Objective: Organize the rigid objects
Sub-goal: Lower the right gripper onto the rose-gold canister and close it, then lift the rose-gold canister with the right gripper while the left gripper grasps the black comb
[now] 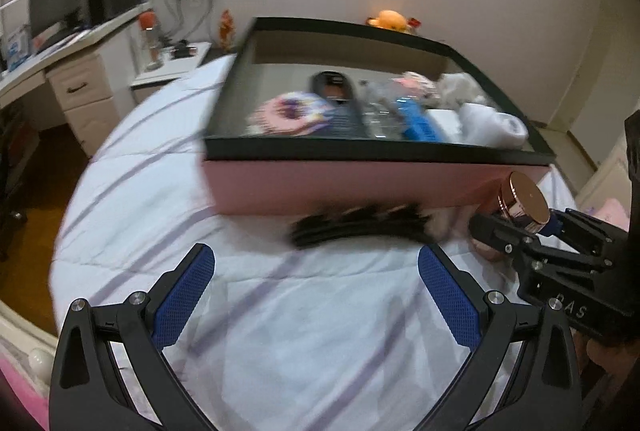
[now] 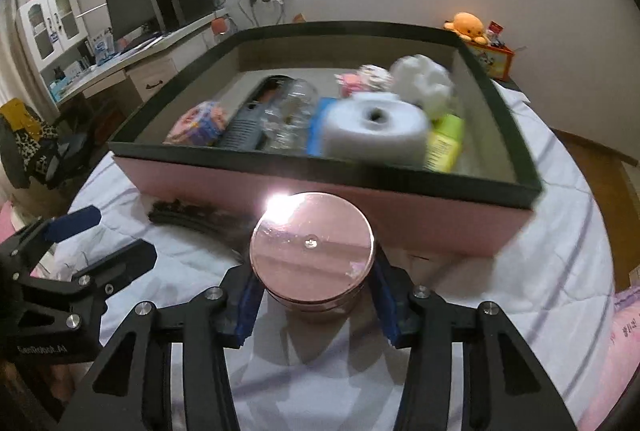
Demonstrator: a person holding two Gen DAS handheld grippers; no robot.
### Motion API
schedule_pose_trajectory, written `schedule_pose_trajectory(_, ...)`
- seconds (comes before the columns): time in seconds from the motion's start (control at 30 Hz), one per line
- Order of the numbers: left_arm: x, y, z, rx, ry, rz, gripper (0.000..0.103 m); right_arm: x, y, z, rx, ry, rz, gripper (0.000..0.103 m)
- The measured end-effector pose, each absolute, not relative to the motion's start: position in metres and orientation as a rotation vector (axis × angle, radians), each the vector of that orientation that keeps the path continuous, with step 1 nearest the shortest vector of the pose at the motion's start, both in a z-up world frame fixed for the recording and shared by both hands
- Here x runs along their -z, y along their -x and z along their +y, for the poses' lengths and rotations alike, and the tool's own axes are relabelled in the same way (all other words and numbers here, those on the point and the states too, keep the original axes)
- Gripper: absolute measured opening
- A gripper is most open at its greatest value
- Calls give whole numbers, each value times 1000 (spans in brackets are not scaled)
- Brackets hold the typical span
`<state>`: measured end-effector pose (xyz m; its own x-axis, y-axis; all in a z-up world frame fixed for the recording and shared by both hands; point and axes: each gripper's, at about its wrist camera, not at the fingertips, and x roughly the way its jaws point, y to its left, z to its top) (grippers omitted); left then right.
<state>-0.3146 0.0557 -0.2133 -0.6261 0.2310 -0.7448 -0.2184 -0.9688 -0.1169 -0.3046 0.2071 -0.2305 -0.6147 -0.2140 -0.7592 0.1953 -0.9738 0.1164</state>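
A: What's hard to make out?
B: The box's point(image 2: 320, 199) contents blur, and the dark thing point(image 1: 356, 227) at its foot – possibly a comb.
A: The jar point(image 2: 312, 251)?
B: Rose-gold, round, upright with its mirrored lid facing up – at six o'clock from the box, pinched in the right gripper point(image 2: 314, 301).
A: The left gripper point(image 1: 316, 291)?
B: Spread wide over the bedsheet point(image 1: 280, 331), holding nothing.

text: "GenRobot.AI" | on: left tongs point(image 2: 100, 227) body | other print: too blurred
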Motion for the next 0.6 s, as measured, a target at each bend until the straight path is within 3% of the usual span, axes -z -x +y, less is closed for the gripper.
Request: schedule_pose_trajectory(0.6,232,344,95,-2634,1320,41,102,235,311,231,2602,-1235,-56,50)
